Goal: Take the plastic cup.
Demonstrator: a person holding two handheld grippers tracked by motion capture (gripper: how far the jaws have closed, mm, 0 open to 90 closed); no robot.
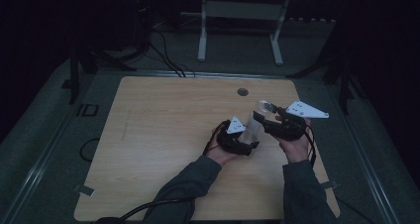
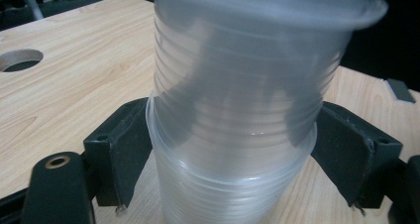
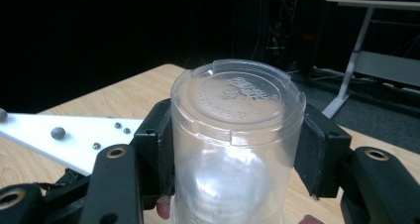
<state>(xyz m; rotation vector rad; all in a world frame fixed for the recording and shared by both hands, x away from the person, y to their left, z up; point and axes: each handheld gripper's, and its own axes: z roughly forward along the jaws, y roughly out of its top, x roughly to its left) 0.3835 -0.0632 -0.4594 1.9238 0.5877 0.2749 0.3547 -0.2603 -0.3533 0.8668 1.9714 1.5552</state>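
A person is sitting at a light wooden table (image 1: 148, 135) in a dim room, holding a two-jaw gripper in each hand above the table's right half. Between the two grippers a stack of clear plastic cups (image 1: 256, 126) is hanging in the air, tilted, its closed end pointing far and right. The left gripper (image 1: 246, 140) is gripping the near, lower cup (image 2: 228, 184), its black jaws pressing on both ribbed sides. The right gripper (image 1: 270, 122) is clamping the far, upper cup (image 3: 236, 135) just below its embossed base, jaws set narrowly against the walls.
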